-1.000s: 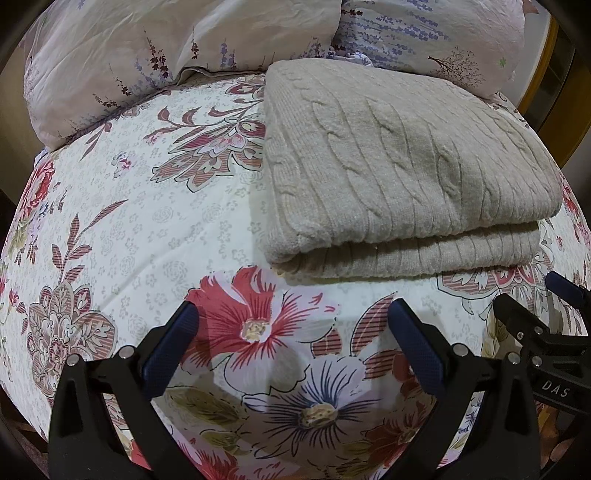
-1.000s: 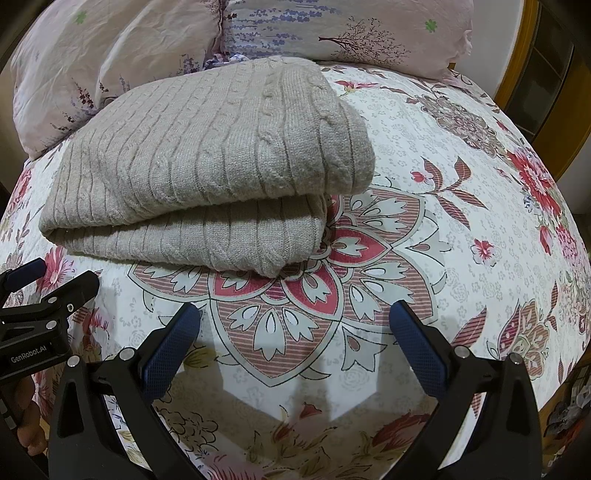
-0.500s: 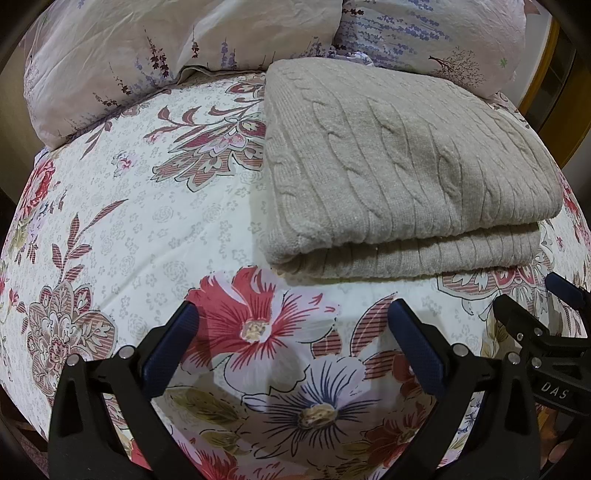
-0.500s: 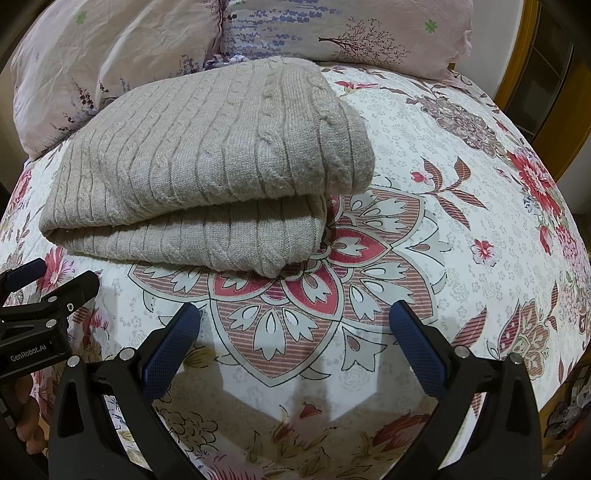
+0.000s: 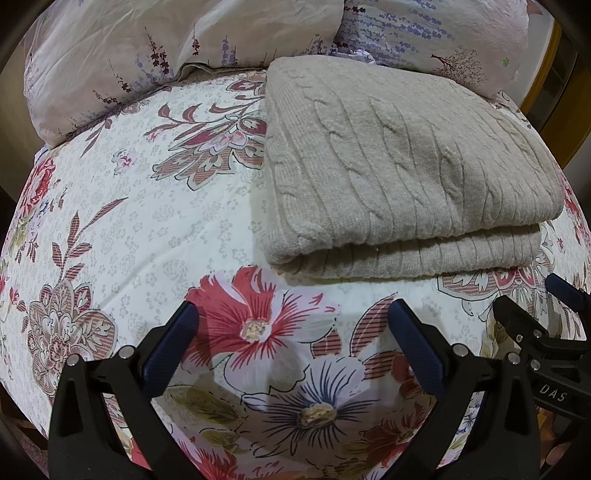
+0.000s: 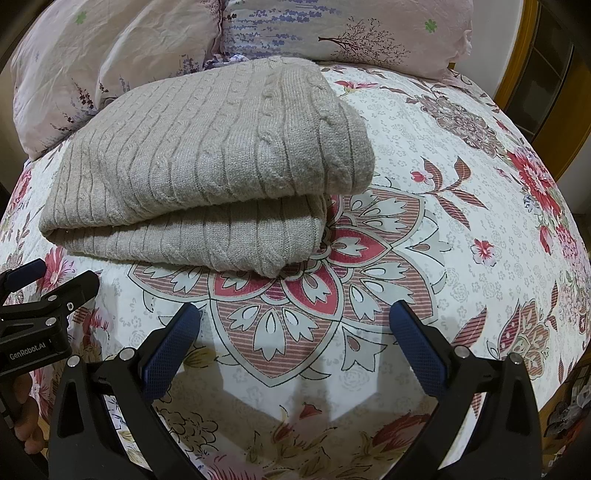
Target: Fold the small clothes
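Note:
A beige cable-knit sweater [image 5: 399,166] lies folded in a thick rectangle on the floral bedsheet [image 5: 147,221]. It also shows in the right wrist view [image 6: 207,166]. My left gripper [image 5: 291,325] is open and empty, hovering over the sheet just in front of the sweater's near left corner. My right gripper [image 6: 295,325] is open and empty, in front of the sweater's near right corner. Each gripper also shows at the edge of the other's view: the right gripper [image 5: 546,332] and the left gripper [image 6: 37,306].
Two pillows [image 5: 166,48] in pale floral cases lie behind the sweater, also in the right wrist view [image 6: 332,29]. A wooden frame [image 6: 535,74] stands past the bed's right side. The bed's near edge falls away below the grippers.

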`<action>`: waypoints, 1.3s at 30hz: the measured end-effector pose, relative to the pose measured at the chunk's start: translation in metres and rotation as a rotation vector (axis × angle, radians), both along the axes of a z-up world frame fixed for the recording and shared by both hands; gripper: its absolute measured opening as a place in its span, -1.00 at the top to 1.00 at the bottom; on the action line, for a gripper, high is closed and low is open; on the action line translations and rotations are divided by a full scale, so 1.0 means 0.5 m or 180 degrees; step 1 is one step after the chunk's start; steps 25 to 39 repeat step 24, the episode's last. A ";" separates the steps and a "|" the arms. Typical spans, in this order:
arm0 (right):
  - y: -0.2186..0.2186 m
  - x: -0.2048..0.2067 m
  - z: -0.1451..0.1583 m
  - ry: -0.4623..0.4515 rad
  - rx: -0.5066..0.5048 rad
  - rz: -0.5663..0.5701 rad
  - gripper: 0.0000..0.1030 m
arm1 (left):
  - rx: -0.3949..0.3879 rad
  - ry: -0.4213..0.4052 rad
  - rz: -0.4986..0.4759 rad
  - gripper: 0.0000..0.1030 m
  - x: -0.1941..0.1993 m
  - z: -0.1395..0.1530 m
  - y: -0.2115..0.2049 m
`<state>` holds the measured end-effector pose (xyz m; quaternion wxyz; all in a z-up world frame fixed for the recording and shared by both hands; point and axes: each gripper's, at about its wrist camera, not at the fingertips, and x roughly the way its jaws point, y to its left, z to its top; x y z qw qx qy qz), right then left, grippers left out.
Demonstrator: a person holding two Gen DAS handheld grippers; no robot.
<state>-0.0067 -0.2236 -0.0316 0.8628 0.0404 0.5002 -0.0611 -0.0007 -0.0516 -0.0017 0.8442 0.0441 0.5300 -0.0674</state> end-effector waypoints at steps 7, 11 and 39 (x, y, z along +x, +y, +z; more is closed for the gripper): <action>0.000 0.000 0.000 0.0002 0.0000 -0.0001 -0.97 | -0.0001 -0.0008 0.0004 -0.97 -0.001 -0.001 0.000; 0.000 0.000 0.000 0.0002 0.0001 -0.0003 -0.97 | -0.0002 -0.0011 0.0007 -0.97 -0.002 -0.001 0.000; 0.000 0.001 0.000 0.0003 0.0001 -0.0004 -0.97 | 0.0003 0.0004 0.0005 -0.97 -0.003 0.001 -0.001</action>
